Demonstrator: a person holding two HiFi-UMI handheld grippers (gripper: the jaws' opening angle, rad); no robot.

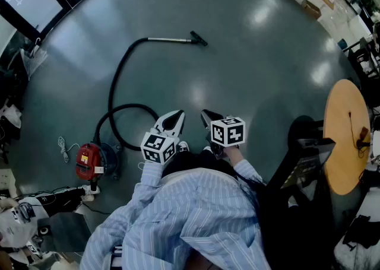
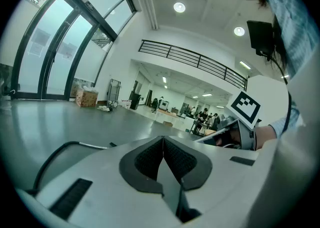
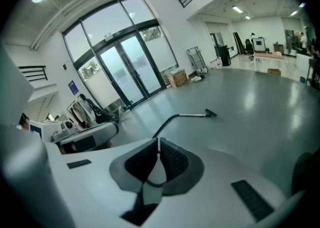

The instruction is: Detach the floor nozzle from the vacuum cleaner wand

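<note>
By the striped shirt [image 1: 196, 215], left tongs [image 1: 173, 119] and right tongs [image 1: 209, 117] abreast, closed, empty, tilted down.

The person holds both grippers out ahead of the chest, side by side and close together. The left gripper [image 1: 176, 114] points forward and only a little downward, its jaws pressed together with nothing between them. The right gripper [image 1: 207, 114] tips more steeply downward, its jaws likewise closed and empty. The right hand [image 1: 233, 155] shows just behind its marker cube [image 1: 228, 131]. The left hand seems hidden beneath its own gripper. Both forearms are bent, in a striped left sleeve [image 1: 144, 183] and right sleeve [image 1: 248, 172].
</note>
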